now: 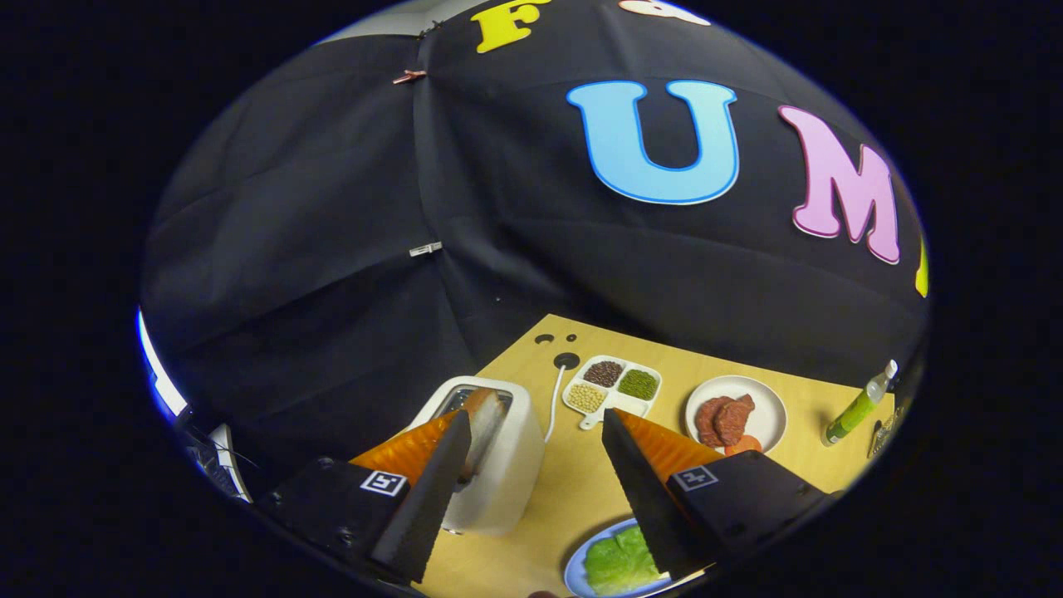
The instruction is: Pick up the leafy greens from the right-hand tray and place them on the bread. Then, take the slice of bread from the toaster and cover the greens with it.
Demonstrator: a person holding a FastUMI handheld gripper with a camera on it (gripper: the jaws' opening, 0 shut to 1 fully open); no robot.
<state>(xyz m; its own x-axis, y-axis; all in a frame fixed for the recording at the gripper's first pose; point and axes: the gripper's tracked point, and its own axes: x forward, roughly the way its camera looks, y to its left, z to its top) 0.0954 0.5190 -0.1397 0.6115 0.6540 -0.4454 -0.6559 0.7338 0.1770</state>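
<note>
Greens placed, toast still to fetch.
Your gripper [531,444] is spread and empty; greens [616,561] lie on the blue plate [575,573], the bread slice [483,419] waits in the toaster [507,473].

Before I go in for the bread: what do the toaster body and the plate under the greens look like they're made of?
Toaster: likely smooth white plastic or painted metal, judging by its matte, rounded shell; a bread slice stands in its slot. Blue plate: glossy rim, probably ceramic or melamine; I can't tell which. The leafy greens on it look crinkled and evenly shiny, possibly artificial. The gripper hangs open, jaws apart above the wooden table.
</note>
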